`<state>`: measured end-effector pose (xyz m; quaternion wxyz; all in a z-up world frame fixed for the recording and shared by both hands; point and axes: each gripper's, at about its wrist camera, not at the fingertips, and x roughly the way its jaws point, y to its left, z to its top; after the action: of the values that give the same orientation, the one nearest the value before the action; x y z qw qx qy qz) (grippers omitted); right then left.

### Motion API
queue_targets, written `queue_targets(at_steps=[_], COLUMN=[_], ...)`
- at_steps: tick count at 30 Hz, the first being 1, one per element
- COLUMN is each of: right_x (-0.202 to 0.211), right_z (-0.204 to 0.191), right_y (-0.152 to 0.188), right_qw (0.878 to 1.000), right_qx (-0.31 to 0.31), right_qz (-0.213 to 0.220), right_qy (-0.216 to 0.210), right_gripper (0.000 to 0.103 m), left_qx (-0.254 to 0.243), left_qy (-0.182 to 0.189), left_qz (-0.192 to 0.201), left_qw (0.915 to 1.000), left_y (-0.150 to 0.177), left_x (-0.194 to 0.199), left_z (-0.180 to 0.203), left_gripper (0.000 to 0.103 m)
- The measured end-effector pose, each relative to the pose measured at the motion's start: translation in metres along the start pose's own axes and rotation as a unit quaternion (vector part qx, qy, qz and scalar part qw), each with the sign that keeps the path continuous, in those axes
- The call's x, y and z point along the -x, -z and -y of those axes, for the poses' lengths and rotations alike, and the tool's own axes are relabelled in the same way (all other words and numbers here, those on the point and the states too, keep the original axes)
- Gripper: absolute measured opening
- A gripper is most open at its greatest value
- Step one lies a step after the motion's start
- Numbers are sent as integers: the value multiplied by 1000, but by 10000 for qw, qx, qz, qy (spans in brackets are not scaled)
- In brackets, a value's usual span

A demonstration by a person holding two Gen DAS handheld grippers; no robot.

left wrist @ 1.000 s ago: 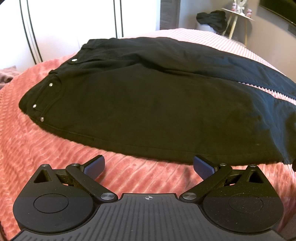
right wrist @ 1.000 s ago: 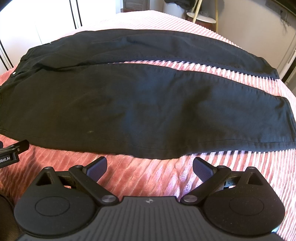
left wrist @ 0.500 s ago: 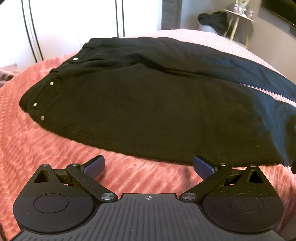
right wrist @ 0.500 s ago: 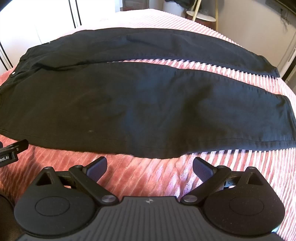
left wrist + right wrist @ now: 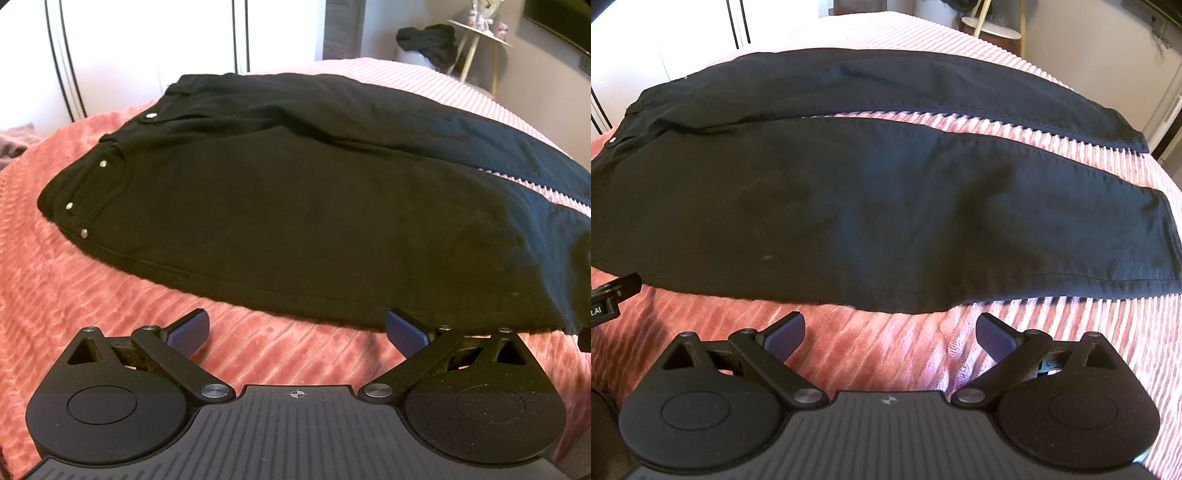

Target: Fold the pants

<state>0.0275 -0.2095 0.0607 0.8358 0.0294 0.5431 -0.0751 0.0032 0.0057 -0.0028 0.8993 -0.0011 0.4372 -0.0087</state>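
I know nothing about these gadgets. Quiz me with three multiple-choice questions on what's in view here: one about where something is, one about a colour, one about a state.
1. Where do the pants lie?
A. Spread on the pink ribbed bedspread
B. Draped over a chair
C. On the floor

2. What colour are the pants?
A. Blue
B. Black
C. White

3. How do the left gripper and right gripper stand?
A. Both clamped on the waistband
B. One open, one clamped on a leg
C. Both open, holding nothing

Answers: 1 A, both legs lie flat on the bedspread with pink showing between them. 2 B, the cloth is black with small silver rivets. 3 C, each pair of fingers is wide apart, short of the pants' near edge.
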Motion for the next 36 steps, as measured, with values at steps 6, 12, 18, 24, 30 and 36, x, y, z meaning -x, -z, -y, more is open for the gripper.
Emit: queue_targets(at_steps=[6,12,18,24,30,36], right_x=[-2,-2,-2,-3,-19,-66], right_z=[-1,0,8,9,64,104], right_y=[-2,-2,-4,-7,-28,-39], right_qw=[10000,9999,9998,9997,9934,9867], right_qx=[17,35,-132,-144,-1138,-1489], right_qz=[-80,-92,-156,-165,-76,-577], right_qy=[28,35,-86,-135,-141,317], right_gripper=[99,99,99,99,99,99], left_qx=[-2,7,0,24,403,498], left_qy=[-18,-1,5,30,131,-260], left_qz=[-2,-19,-45,-75,38,547], left_qw=[10000,10000,10000,10000,9991,9969], left_y=[0,-1,-2,-3,-14,-50], left_x=[-1,-3,-5,-9,-4,-11], left_z=[1,0,0,0,-12,-17], left_gripper=[103,103,103,103,103,103])
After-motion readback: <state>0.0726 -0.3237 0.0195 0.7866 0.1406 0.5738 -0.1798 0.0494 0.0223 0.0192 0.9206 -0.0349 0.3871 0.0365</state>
